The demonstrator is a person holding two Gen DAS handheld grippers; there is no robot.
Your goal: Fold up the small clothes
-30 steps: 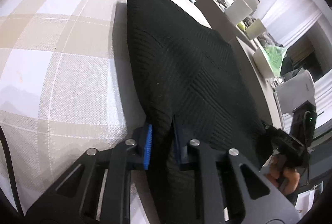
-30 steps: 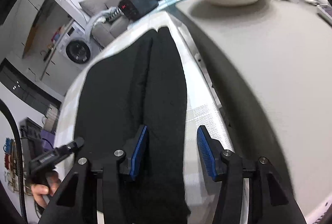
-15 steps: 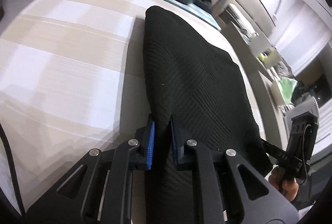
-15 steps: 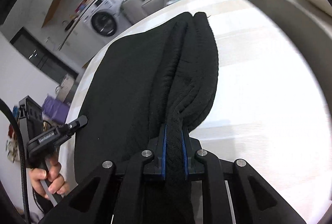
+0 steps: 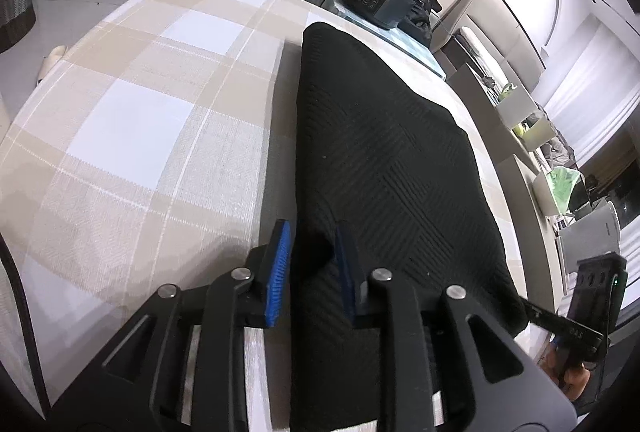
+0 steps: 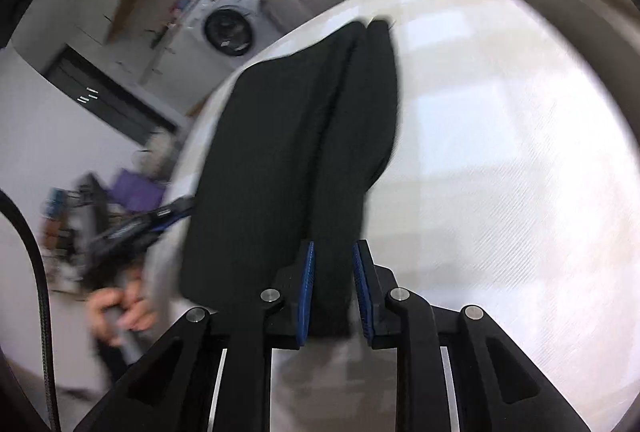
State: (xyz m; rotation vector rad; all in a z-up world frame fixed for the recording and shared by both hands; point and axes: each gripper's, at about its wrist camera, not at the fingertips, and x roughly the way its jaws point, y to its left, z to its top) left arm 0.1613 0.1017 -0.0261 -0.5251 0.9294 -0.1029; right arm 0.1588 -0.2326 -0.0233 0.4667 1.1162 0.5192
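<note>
Black knit garment lies on the checked tabletop; left gripper and right gripper jaws have just loosened, cloth between them.

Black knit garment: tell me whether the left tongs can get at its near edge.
Probably yes. The left tongs already straddle the black knit garment at its near edge, fabric between the blue pads, with nothing on the checked tablecloth blocking them.

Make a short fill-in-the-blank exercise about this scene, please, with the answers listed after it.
1. The knitted garment on the table is ____ in colour.
2. The tablecloth has a ____ pattern.
3. The pads of the left gripper are ____ in colour.
4. Behind the table stands a white ____ machine.

Answers: black; checked; blue; washing
</note>
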